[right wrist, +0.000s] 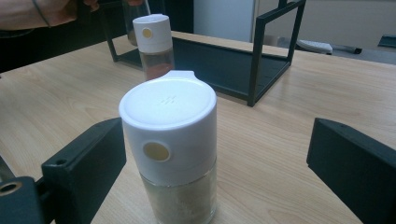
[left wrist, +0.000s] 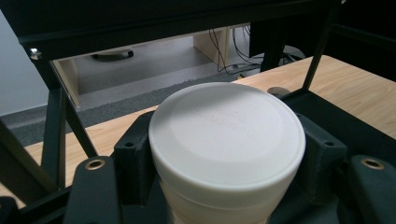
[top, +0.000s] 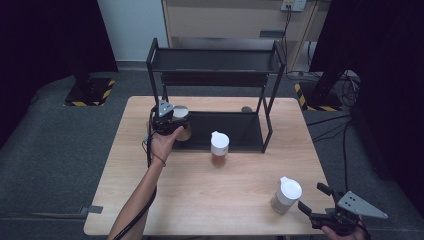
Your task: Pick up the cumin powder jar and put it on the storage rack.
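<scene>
At the near right corner of the wooden table [top: 200, 200], the right gripper [top: 320, 210] sat low in the person's hand, its two black jaws spread wide and touching nothing. Just beyond them stood a white-capped jar [right wrist: 170, 140] of pale powder, upright on the tabletop between the open jaws in the right gripper view but apart from both. Farther in, near the middle of the table, a second white-capped jar [top: 219, 148] with darker contents stood upright just in front of the black metal rack [top: 270, 115].

At the rack's left front corner, the person's left hand [top: 162, 145] carried the left gripper [top: 172, 120], whose jaws were pinched against the sides of a third jar [left wrist: 226, 140]; the left gripper view looked down on its round white lid, with a black pad pressed on either side. The held jar sat at the edge of the rack's lower shelf [top: 235, 125]; whether its base rested on the shelf could not be told. The rack's upper shelf [top: 215, 60] stood above and behind, with grey carpet beyond the table's far edge.
</scene>
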Demonstrator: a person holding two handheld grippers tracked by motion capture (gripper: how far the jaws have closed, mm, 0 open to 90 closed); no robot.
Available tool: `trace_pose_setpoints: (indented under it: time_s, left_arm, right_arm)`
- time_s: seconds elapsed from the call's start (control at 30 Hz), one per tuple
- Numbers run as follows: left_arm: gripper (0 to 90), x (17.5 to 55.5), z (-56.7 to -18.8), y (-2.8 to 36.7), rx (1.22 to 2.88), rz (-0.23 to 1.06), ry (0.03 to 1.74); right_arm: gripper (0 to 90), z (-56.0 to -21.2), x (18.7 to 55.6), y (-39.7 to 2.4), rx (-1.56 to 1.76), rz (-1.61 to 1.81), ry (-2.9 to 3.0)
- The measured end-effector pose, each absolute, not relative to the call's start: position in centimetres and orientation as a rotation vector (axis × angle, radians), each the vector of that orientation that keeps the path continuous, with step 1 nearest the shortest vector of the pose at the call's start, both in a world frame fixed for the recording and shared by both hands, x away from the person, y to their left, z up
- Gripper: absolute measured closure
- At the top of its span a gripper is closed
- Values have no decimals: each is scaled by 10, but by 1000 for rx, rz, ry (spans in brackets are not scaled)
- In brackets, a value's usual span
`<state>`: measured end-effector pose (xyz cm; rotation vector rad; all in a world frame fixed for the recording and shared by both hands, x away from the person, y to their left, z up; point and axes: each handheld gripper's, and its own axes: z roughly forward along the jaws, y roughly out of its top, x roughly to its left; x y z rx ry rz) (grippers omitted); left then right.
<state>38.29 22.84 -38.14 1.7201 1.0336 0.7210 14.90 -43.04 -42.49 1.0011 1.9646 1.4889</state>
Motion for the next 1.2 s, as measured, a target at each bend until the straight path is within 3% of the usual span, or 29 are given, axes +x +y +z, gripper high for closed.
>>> trace_pose_setpoints:
  time_s: [1.2]
  left_arm:
    - [327, 389, -408, 222, 1729, 744, 1062]
  right_arm:
    - [49, -425, 150, -431, 1015, 1491, 1965]
